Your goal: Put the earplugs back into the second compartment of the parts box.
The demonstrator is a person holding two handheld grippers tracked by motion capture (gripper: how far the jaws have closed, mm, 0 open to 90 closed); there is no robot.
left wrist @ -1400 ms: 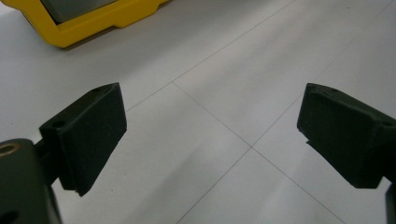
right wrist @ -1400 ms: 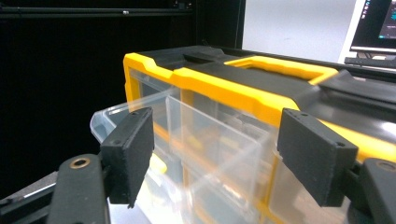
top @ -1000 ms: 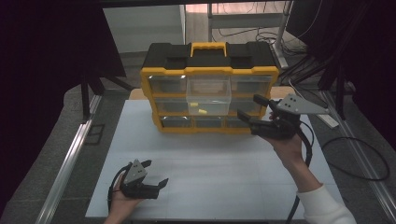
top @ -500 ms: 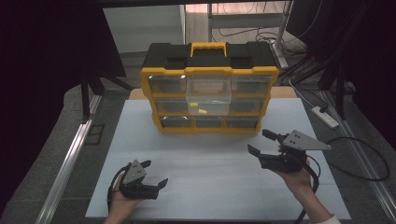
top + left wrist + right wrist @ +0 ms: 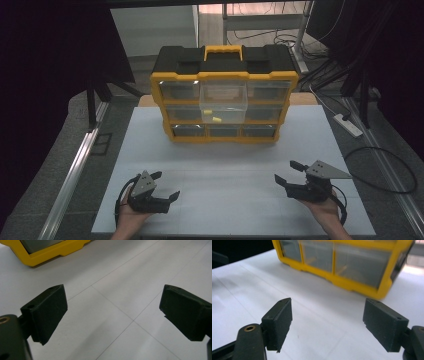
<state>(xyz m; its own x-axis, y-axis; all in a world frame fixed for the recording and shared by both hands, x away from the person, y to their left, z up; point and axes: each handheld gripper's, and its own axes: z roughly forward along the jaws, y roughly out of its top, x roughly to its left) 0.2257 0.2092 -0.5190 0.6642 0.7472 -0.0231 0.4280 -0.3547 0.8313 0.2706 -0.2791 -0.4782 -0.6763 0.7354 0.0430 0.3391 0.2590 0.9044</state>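
Two hand-held black two-jaw grippers rest low over the white table top (image 5: 230, 165), one at each near corner, both empty. The left gripper (image 5: 162, 186) sits at the near left of the high view, held in the person's left hand (image 5: 131, 216), with its grey three-cornered plate on top. Its jaws stand wide apart; in the left gripper view (image 5: 113, 312) bare white surface with thin seam lines lies between them, and nothing touches either pad.

The right gripper (image 5: 289, 172) sits at the near right, held in the person's right hand (image 5: 325, 210), jaws pointing toward the left and slightly away from the person. Its jaws are likewise spread wide, and the right gripper view (image 5: 328, 317) shows plain white surface between the pads, nothing clamped.

One yellow-and-black plastic drawer organiser with a yellow carry handle (image 5: 225, 100) stands upright at the far middle of the table, front facing the person, well apart from both grippers. It has three rows of clear drawers. The clear plastic drawer at the top middle (image 5: 223, 97) is pulled out forward past the frame; small yellow pieces (image 5: 216, 119) lie on its floor. The remaining drawers sit flush. In the right gripper view the organiser's lower corner (image 5: 352, 262) lies ahead of the jaws, not in contact.

A white power strip (image 5: 348, 125) lies on the floor to the right of the table.
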